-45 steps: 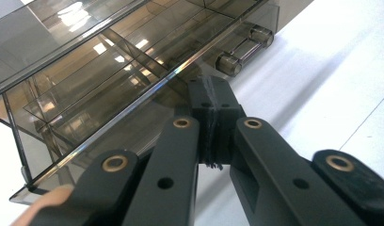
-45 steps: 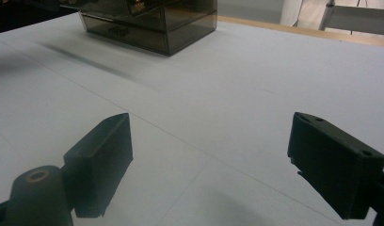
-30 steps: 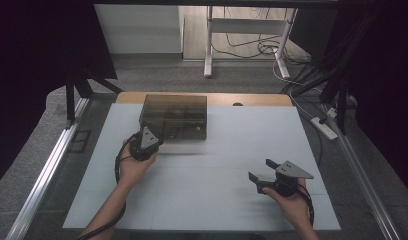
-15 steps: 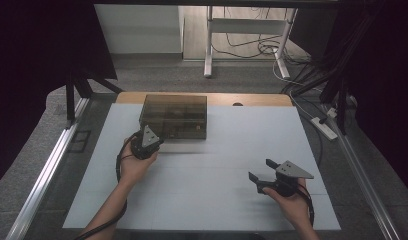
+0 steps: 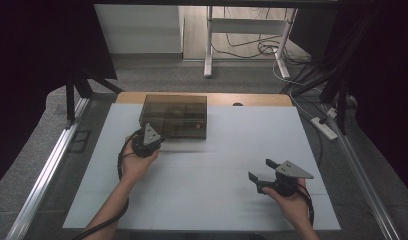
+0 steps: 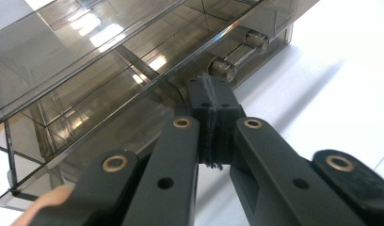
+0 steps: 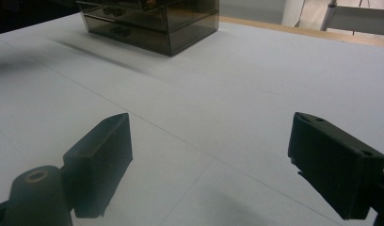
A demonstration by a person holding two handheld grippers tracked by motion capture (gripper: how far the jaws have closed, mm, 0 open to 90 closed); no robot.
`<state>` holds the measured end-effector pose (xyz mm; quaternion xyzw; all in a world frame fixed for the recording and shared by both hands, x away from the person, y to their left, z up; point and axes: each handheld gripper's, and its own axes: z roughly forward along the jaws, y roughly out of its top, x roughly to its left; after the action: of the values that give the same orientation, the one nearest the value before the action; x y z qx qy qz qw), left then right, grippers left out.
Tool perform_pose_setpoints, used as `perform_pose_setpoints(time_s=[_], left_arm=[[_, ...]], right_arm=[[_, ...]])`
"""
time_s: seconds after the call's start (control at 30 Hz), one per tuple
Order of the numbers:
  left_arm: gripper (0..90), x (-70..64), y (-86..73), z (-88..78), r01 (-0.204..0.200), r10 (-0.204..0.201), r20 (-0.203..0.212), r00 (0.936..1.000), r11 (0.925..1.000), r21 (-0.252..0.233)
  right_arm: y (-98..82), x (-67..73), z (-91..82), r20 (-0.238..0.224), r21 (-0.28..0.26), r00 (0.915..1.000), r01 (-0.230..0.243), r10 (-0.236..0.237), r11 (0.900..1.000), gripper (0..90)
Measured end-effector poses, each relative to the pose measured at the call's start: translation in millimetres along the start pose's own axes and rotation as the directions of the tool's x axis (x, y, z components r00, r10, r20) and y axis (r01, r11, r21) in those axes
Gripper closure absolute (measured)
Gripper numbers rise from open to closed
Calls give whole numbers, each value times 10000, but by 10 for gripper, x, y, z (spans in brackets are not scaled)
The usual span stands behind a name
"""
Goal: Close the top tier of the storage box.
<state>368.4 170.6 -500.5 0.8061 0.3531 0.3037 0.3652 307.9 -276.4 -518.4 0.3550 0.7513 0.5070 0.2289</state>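
Note:
A smoked clear plastic drawer box (image 5: 174, 112) stands at the far left-centre of the white table mat (image 5: 242, 135). My left gripper (image 5: 158, 138) is at the box's front left corner, jaws shut pad to pad. In the left gripper view its tips (image 6: 210, 94) sit right against the box front (image 6: 86, 70), just below a chrome drawer handle (image 6: 237, 52); nothing shows between the pads. My right gripper (image 5: 259, 170) hovers low over the mat at front right, jaws wide open and empty. In the right gripper view (image 7: 211, 155) the box (image 7: 152, 19) is far off.
A wooden strip (image 5: 252, 100) edges the table's far side. Metal rails (image 5: 47, 175) run along both sides. A power strip (image 5: 326, 127) and cables lie on the floor to the right. A white stand (image 5: 209, 45) is behind the table.

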Motion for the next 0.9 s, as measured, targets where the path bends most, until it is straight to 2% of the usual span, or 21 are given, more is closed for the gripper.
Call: perform_pose_setpoints(time_s=[0.9], left_arm=[[900, 82, 99, 61, -19, 19, -140, 9999, 10000, 7]], right_arm=[[7, 6, -5, -20, -27, 10000, 41, -41, 10000, 138]])
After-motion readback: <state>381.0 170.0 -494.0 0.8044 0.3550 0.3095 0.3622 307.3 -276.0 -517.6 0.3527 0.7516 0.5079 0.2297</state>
